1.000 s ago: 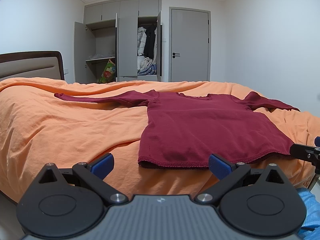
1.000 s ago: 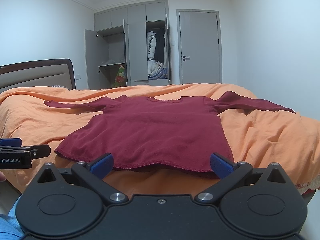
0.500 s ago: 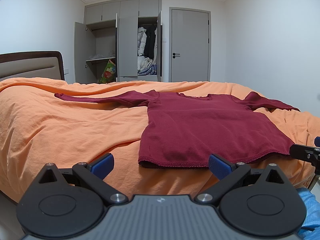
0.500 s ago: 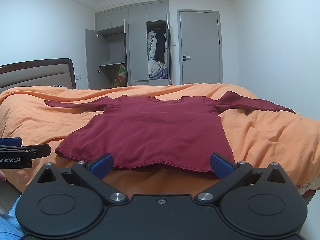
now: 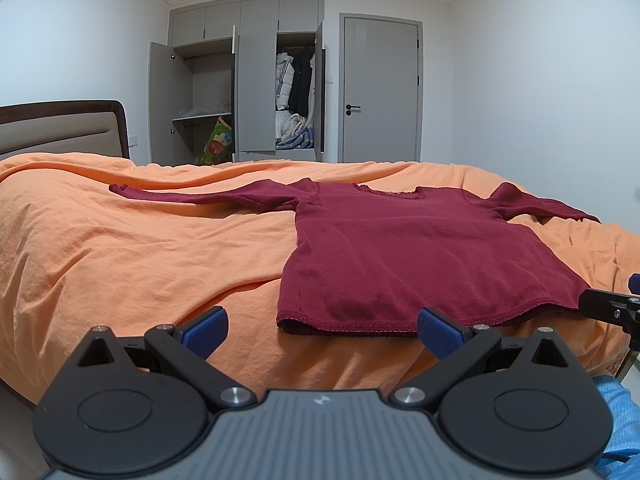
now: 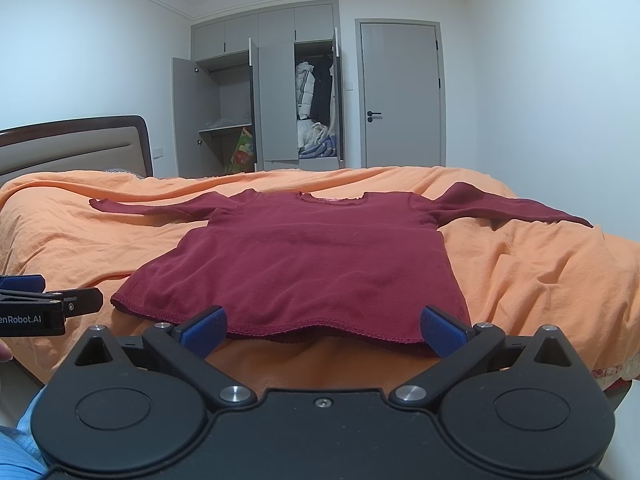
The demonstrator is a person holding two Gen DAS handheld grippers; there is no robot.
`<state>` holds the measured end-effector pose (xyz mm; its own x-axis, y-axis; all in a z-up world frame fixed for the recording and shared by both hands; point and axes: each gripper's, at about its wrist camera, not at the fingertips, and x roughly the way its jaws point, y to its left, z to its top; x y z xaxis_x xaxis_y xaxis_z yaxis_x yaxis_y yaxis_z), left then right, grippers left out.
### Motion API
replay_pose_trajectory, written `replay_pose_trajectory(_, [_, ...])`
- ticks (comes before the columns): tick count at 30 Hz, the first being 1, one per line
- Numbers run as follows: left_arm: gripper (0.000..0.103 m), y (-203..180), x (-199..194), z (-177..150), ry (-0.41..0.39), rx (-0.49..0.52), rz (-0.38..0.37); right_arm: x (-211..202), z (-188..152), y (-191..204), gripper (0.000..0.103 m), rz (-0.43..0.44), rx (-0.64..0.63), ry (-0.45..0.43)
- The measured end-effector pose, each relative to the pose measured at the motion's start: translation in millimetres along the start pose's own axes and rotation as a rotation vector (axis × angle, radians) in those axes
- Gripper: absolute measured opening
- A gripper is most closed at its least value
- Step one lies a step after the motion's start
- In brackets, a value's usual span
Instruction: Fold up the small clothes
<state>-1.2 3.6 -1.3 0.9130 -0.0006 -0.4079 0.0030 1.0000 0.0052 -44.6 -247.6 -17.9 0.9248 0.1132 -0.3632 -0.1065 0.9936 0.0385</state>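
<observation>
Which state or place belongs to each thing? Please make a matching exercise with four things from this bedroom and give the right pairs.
Things:
1. dark red long-sleeved shirt
2. grey room door
3. grey wardrobe doors
4. blue-padded left gripper

States or places:
A. standing open, coats inside
B. shut
C. spread flat on the orange bed cover, sleeves out to both sides
D. open, holding nothing, before the hem

Pairs: 1-C, 2-B, 3-A, 4-D

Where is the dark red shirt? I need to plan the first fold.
The dark red shirt lies spread flat on the orange bedspread, hem toward both grippers.
</observation>
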Motion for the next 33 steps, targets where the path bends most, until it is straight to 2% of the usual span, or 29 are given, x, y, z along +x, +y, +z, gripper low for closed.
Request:
replay_pose_trajectory(27, [0.103,4,3,-2,0.013,-0.013,0.000,3,0,0,0.103,0.019,-0.008,0.011])
replay_pose_trajectory(33, [0.103,9,26,17,0.054,0.025,0.039,18,18,-12,0.103,0.054,0.020,0.046])
